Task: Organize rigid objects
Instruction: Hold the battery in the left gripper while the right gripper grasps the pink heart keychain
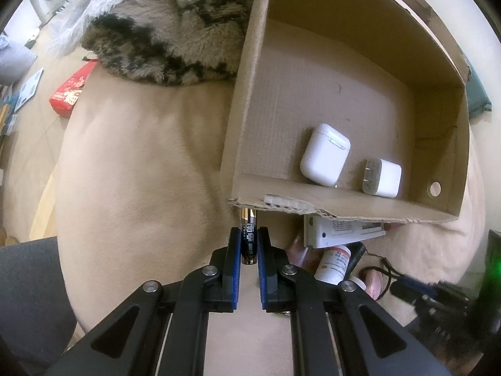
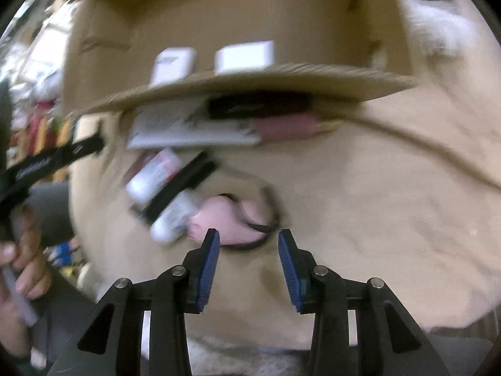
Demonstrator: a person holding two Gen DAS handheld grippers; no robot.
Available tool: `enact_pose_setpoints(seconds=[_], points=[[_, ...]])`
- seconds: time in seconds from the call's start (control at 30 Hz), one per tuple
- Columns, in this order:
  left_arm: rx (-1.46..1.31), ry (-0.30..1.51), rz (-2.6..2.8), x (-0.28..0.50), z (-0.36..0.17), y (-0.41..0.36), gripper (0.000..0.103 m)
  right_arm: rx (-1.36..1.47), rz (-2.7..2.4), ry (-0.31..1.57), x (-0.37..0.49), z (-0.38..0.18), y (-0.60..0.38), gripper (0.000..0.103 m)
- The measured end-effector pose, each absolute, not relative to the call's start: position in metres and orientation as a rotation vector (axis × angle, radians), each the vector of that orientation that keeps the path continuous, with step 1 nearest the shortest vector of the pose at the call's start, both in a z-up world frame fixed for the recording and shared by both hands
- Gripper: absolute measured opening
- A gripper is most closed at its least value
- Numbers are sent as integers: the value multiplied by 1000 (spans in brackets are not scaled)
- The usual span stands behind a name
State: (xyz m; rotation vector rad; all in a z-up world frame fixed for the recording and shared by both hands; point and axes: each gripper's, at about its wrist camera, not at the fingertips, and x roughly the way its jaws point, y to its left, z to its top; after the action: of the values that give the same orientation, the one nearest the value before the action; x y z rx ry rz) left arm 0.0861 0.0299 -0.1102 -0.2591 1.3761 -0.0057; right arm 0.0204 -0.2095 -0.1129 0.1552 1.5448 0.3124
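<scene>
My left gripper is shut on a dark AAA battery, just outside the near wall of the cardboard box. Inside the box lie a white earbud case and a white plug charger. A white flat device and a white pill bottle lie beneath the box's near edge. The right wrist view is blurred. There my right gripper has its tips pinching the near end of a pink object ringed by a black cord. White bottles lie to its left.
Everything rests on a soft beige cushion. A fuzzy black-and-grey blanket lies left of the box. A red packet sits on the floor at far left. A person's hand holds the other gripper's handle.
</scene>
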Motion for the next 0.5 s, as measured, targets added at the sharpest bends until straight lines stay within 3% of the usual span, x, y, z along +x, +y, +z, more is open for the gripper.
enact_pose_setpoints(seconds=[0.03, 0.07, 0.5], points=[[-263, 1377, -4, 87, -110, 31, 9, 192, 333, 1542, 20, -112, -210, 4], [-264, 1377, -4, 87, -110, 31, 9, 210, 339, 1529, 20, -109, -211, 2], [-262, 1372, -8, 87, -110, 29, 9, 287, 362, 1332, 31, -53, -218, 2]])
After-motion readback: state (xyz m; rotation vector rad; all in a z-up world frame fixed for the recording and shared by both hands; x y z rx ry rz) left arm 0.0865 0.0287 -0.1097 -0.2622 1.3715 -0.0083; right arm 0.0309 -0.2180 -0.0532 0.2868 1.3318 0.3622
